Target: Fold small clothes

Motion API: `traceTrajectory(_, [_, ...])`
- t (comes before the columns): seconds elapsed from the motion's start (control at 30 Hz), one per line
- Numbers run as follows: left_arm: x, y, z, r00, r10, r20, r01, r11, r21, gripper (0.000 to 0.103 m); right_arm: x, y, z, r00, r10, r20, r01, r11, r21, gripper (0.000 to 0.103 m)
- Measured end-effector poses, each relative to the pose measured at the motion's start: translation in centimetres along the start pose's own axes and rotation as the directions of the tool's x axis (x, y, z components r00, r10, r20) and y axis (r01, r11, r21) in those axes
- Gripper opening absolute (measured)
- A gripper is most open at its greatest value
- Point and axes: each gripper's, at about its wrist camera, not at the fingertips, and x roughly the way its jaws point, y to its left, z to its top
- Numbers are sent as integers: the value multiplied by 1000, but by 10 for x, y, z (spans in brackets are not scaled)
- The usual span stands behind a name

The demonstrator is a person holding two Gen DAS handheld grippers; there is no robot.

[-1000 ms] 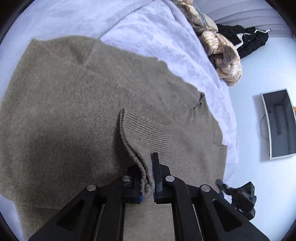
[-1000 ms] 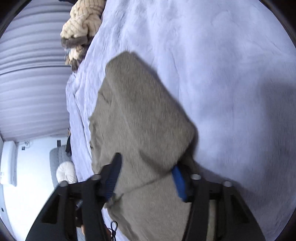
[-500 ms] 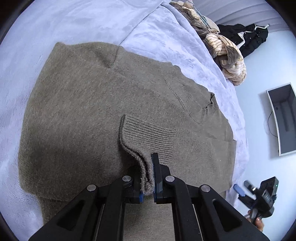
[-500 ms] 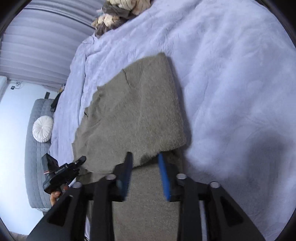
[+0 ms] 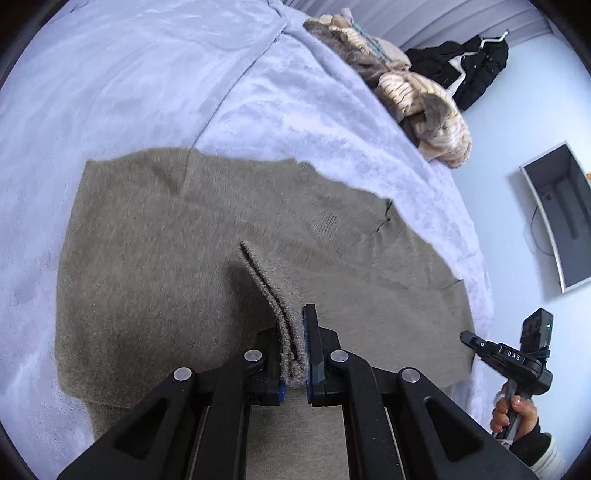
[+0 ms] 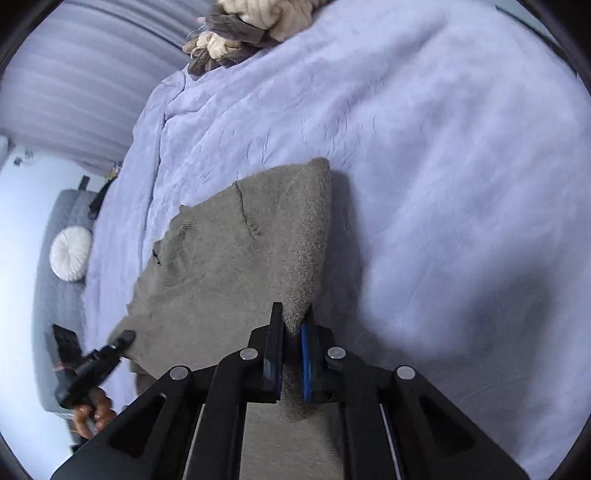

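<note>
A taupe knit sweater (image 5: 166, 258) lies partly folded on a pale lilac bed cover (image 5: 129, 74). My left gripper (image 5: 293, 332) is shut on a ribbed cuff (image 5: 273, 291) of the sweater, held a little above the body of the garment. In the right wrist view the same sweater (image 6: 229, 266) shows, and my right gripper (image 6: 291, 328) is shut on a folded edge of it at its right side. The other hand-held gripper shows at the right edge of the left wrist view (image 5: 517, 358) and at the lower left of the right wrist view (image 6: 92, 365).
A heap of beige and brown clothes (image 5: 417, 96) sits at the far end of the bed, also in the right wrist view (image 6: 251, 26). A black garment (image 5: 469, 66) hangs beyond it. A monitor (image 5: 561, 214) stands right. A grey sofa with a white round cushion (image 6: 70, 254) is left.
My right gripper went from wide open to shut on the sweater's folded edge. My left gripper kept hold of the cuff and pulled back slightly from the sweater.
</note>
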Motion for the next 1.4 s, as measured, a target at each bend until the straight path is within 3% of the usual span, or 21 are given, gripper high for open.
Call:
traceTrajectory(0.13, [23, 6, -17, 995, 75, -60, -76, 997, -9, 8, 27, -20, -6, 993, -93, -68, 92, 995, -26, 8])
traceTrajectory(0.27, [15, 7, -27, 995, 85, -50, -84, 996, 18, 8, 26, -31, -9, 996, -76, -45, 77, 997, 21, 10])
traceTrajectory(0.4, [6, 11, -30, 992, 113, -51, -112, 993, 34, 8, 7, -35, -16, 997, -70, -34, 73, 995, 69, 23])
traceTrajectory(0.5, [-4, 12, -31, 988, 148, -37, -147, 989, 34, 8, -14, -27, -30, 998, -64, -12, 65, 995, 70, 24])
traceTrajectory(0.67, [-24, 14, -31, 978, 209, -3, -208, 977, 55, 8, -26, -10, -58, 998, 42, -41, -39, 996, 79, 25])
traceTrajectory(0.77, [-35, 17, -30, 981, 195, 6, -195, 980, 39, 8, -14, -12, -74, 986, 141, -88, -124, 976, 176, 48])
traceTrajectory(0.83, [-39, 14, -29, 983, 182, 19, -183, 982, 38, 8, -4, -15, -81, 977, 190, -96, -161, 956, 245, 53])
traceTrajectory(0.97, [-32, 2, -26, 985, 172, 14, -173, 983, 64, 8, 13, -22, -80, 973, 222, -67, -186, 921, 342, 53])
traceTrajectory(1.0, [-26, 0, -27, 983, 184, 2, -184, 980, 71, 8, 14, -24, -78, 972, 228, -51, -195, 913, 359, 47])
traceTrajectory(1.03, [-20, 0, -28, 980, 199, -12, -198, 977, 77, 8, 14, -24, -74, 976, 213, -37, -186, 915, 359, 17])
traceTrajectory(1.07, [-15, -1, -29, 977, 214, -21, -211, 974, 80, 8, 12, -23, -71, 982, 183, -39, -159, 926, 343, 8])
traceTrajectory(1.17, [2, 8, -38, 955, 290, -66, -285, 955, 80, 8, 11, -9, -64, 997, -13, -72, 27, 981, 193, 8])
traceTrajectory(1.23, [-1, 12, -40, 961, 270, -55, -266, 962, 58, 8, 14, -5, -67, 992, -77, -101, 88, 990, 112, 7])
traceTrajectory(1.4, [-4, 8, -40, 958, 281, -58, -277, 958, 69, 8, -1, -5, -79, 993, -70, -95, 81, 990, 115, 9])
